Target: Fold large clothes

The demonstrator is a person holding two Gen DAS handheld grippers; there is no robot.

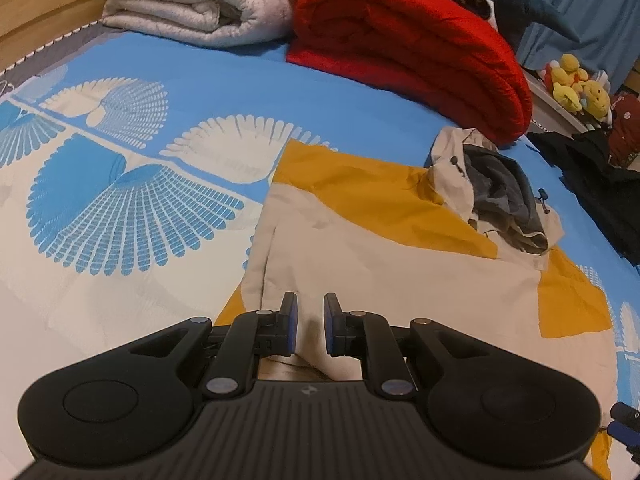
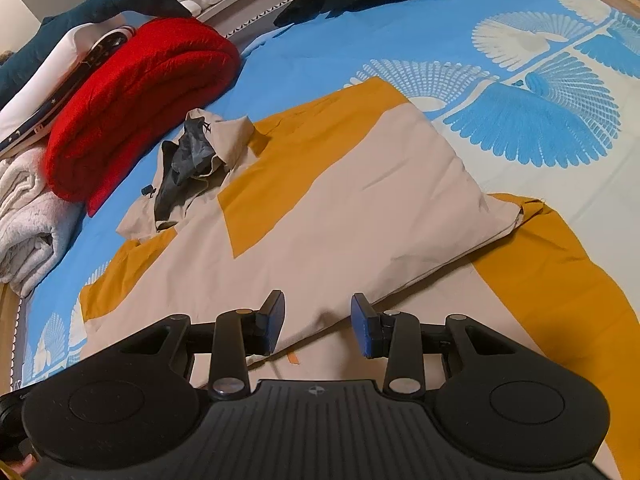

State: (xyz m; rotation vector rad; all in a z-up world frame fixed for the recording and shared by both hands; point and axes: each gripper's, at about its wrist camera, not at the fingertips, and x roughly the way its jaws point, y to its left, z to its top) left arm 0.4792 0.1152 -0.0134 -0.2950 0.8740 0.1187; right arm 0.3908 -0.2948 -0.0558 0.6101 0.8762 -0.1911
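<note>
A beige and mustard jacket point(image 1: 380, 260) lies spread on the bed, a side folded over its middle point(image 2: 340, 208). Its hood point(image 1: 500, 200) with grey lining is bunched at the far end point(image 2: 192, 160). My left gripper point(image 1: 310, 320) hovers over the jacket's near beige part. Its blue pads stand a narrow gap apart and no cloth is pinched between them. My right gripper point(image 2: 318, 320) is open wider, just above the folded flap's near edge, with nothing held.
A blue and white patterned sheet point(image 1: 120, 200) covers the bed. A rolled red blanket point(image 1: 408, 52) and a folded white blanket point(image 1: 192, 4) lie beyond the hood. Dark clothes point(image 1: 592, 168) and yellow plush toys point(image 1: 576, 84) sit at the far right.
</note>
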